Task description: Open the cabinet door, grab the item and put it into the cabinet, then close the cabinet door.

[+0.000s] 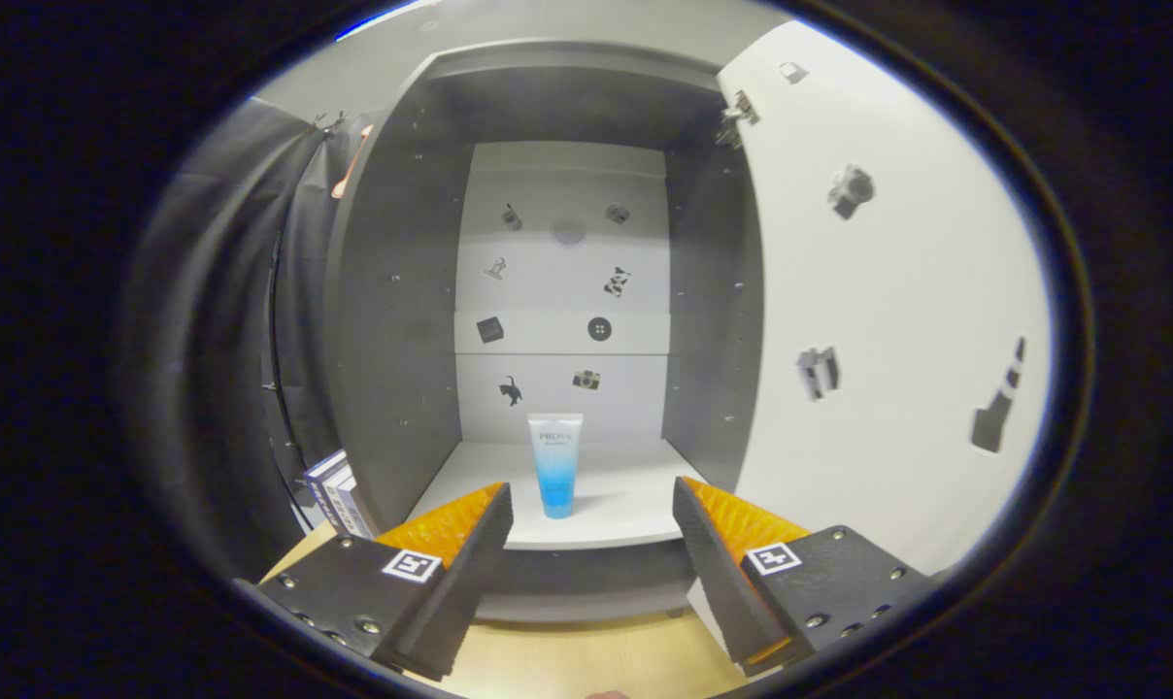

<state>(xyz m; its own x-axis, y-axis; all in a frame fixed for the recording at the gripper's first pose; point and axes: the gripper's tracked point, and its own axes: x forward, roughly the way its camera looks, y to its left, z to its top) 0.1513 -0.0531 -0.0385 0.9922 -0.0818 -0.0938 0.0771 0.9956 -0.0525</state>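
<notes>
The grey cabinet [392, 320] stands open, its white door [888, 320] swung out to the right with small picture stickers on it. A tube, white on top and blue below [555, 464], stands upright on its cap on the cabinet's white bottom shelf [625, 505], near the front. My gripper [591, 505] is open, its fingers spread wide in front of the shelf edge with nothing between them. The tube is just beyond the fingertips, slightly nearer the left finger [470, 544].
The cabinet's white back wall [562, 291] carries several small stickers. The cabinet stands on a light wooden table [567, 660]. A few books [339, 495] lean to the left of the cabinet, by the dark curtain. A hinge [739, 112] shows at the door's top.
</notes>
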